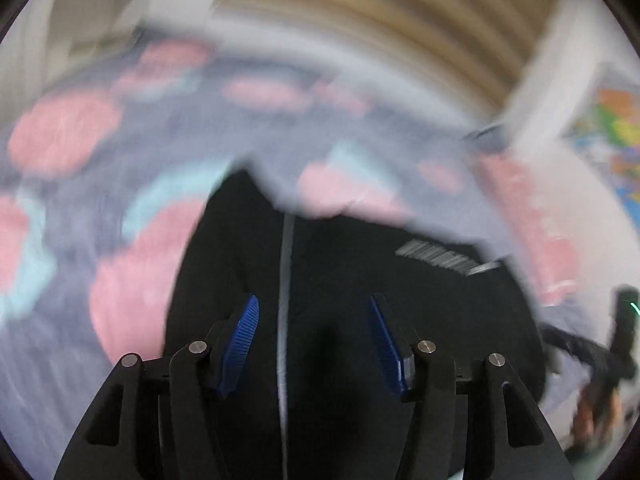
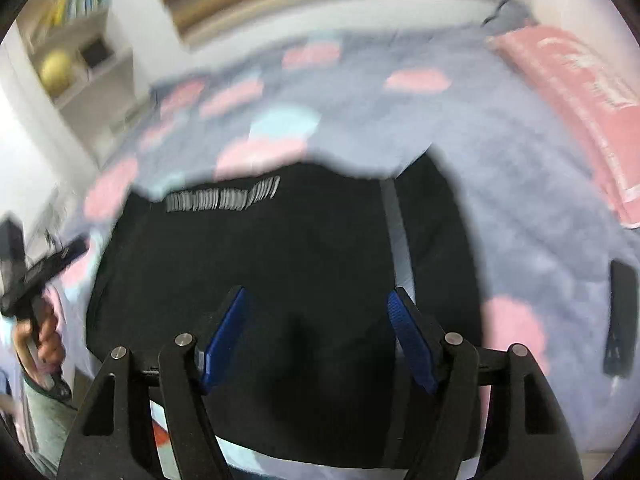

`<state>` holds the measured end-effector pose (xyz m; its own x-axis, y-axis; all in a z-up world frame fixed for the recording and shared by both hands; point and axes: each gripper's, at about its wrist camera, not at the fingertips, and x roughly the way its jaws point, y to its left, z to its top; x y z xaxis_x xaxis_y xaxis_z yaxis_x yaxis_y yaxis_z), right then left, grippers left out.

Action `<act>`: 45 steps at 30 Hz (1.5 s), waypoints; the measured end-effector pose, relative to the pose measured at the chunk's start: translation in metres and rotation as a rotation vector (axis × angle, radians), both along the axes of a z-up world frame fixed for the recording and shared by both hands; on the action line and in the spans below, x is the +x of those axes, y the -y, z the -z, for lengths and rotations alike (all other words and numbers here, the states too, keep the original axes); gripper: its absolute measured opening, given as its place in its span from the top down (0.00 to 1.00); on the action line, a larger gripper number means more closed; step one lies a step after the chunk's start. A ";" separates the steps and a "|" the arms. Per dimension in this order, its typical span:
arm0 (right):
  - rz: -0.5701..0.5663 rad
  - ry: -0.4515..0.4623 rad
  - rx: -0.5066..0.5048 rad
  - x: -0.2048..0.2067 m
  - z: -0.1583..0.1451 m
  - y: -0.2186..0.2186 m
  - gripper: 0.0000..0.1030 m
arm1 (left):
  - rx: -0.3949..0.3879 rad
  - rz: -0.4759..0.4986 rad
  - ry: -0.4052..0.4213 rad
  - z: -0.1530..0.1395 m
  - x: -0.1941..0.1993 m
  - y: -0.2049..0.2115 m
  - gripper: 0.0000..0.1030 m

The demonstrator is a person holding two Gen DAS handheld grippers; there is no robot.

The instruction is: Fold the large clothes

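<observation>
A black garment (image 1: 340, 280) with a white stripe and white lettering lies on a bed, folded into a compact block; it also shows in the right wrist view (image 2: 280, 260). My left gripper (image 1: 314, 312) is open above it, blue pads apart, holding nothing. My right gripper (image 2: 318, 304) is open above the garment, also empty. The left gripper shows at the left edge of the right wrist view (image 2: 36, 276), held in a hand. Both views are motion-blurred.
The bedcover (image 2: 520, 160) is grey-blue with pink and pale blue patches. A pink folded item (image 2: 580, 100) lies at the bed's far right. A black object (image 2: 620, 312) lies on the cover at right. White shelves (image 2: 72, 48) stand at far left.
</observation>
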<state>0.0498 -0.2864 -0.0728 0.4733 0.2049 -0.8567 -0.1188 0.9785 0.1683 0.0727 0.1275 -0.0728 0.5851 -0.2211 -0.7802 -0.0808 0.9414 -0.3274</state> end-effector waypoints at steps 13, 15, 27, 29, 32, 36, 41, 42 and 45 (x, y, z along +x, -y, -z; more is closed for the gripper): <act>0.082 -0.005 0.027 -0.011 0.006 -0.018 0.26 | -0.014 -0.012 0.044 -0.018 -0.022 0.022 0.44; 0.088 0.024 0.032 -0.020 -0.010 -0.023 0.26 | 0.009 0.014 0.081 -0.039 -0.034 0.032 0.44; 0.088 0.291 0.104 -0.088 -0.126 -0.066 0.25 | 0.416 -0.012 0.332 -0.136 -0.120 0.117 0.27; 0.083 0.318 0.108 -0.097 -0.135 -0.071 0.25 | 0.379 0.032 0.349 -0.143 -0.131 0.129 0.27; 0.089 0.378 0.074 -0.108 -0.149 -0.082 0.25 | 0.349 0.073 0.381 -0.155 -0.144 0.143 0.27; 0.104 0.429 0.003 -0.118 -0.163 -0.089 0.16 | 0.368 0.107 0.410 -0.166 -0.154 0.154 0.26; 0.133 0.443 -0.071 -0.116 -0.161 -0.092 0.15 | 0.379 0.083 0.422 -0.168 -0.160 0.154 0.26; 0.137 0.432 -0.074 -0.113 -0.158 -0.091 0.15 | 0.384 0.075 0.417 -0.166 -0.160 0.153 0.26; 0.138 0.387 -0.071 -0.103 -0.145 -0.088 0.15 | 0.368 0.070 0.391 -0.156 -0.157 0.148 0.26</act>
<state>-0.0534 -0.1982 0.0718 0.7819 0.0634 -0.6202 -0.0265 0.9973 0.0685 -0.0839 -0.0205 0.0828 0.8411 -0.0230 -0.5404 0.0476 0.9984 0.0316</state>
